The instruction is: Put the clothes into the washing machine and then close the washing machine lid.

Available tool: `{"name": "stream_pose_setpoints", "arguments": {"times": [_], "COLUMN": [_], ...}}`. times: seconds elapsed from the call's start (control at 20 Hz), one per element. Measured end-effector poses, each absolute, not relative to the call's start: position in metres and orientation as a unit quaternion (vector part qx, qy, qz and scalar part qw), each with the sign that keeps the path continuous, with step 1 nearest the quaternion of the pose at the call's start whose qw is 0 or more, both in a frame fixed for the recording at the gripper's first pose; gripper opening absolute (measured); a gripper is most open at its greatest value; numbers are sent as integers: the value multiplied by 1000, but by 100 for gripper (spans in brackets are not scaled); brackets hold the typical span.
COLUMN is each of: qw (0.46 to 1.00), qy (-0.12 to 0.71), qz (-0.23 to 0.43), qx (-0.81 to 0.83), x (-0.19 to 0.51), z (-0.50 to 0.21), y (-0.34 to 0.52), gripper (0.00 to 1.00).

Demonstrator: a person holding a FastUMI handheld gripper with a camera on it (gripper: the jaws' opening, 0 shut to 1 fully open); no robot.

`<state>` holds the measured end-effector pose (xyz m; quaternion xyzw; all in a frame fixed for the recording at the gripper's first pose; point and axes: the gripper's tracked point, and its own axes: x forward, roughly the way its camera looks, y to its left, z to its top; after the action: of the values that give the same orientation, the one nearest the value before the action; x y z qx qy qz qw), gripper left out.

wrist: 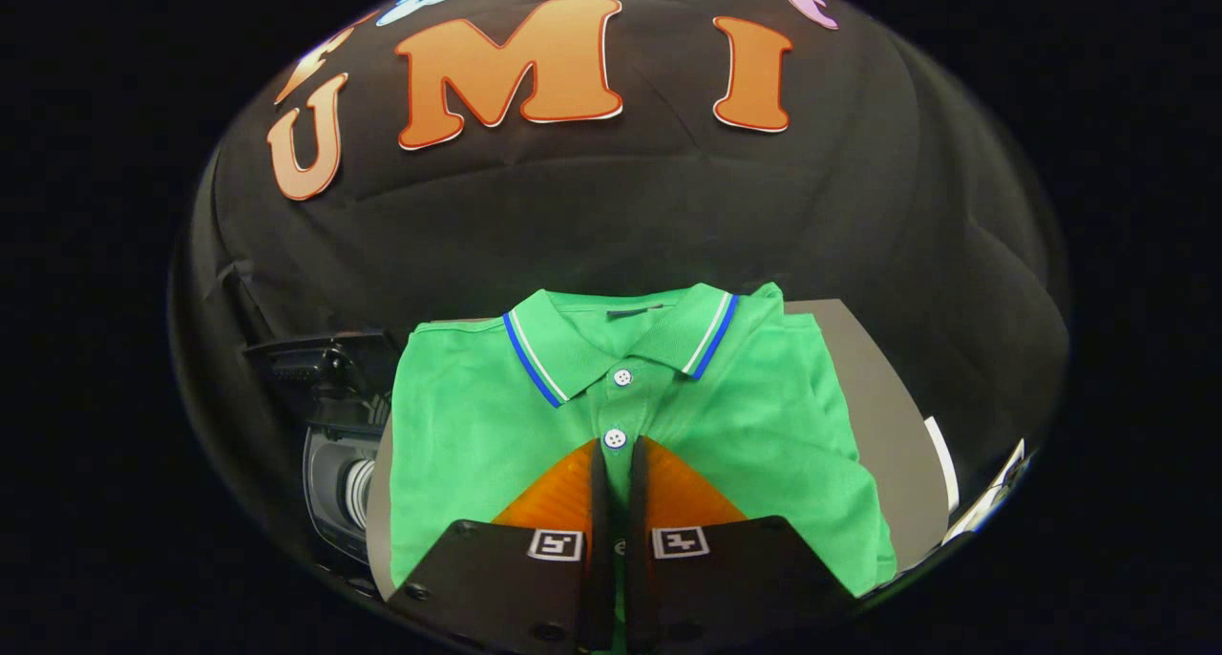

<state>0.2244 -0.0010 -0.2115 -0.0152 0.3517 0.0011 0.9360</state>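
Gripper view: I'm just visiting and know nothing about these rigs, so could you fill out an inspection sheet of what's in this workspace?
Surface: grey tabletop, bare strip beside the shirt.
Job's things: green polo shirt, folded flat, collar away from the fingers, buttoned; washing machine, dark, beside the table, drum opening visible, lid raised.
Clutter: white sheet-like items at the table's far edge, too blurred to identify.
Grippers: hand-held gripper, fingers nearly together over the shirt's placket; whether they pinch fabric cannot be told.
Cables: nothing seen.
Surroundings: black cloth wall behind the table.
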Motion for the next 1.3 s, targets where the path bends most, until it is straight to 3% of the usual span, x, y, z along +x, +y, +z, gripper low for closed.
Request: {"name": "stream_pose_setpoints", "arguments": {"times": [0.25,0.65,1.3], "qw": [949,978,981], "qy": [312,205,136], "qz": [22,20,121], "qx": [-45,40,69], "x": [226,198,117], "z": [-205,-127,-28], "y": [6,15,145], "gripper": [8,8,8]}}
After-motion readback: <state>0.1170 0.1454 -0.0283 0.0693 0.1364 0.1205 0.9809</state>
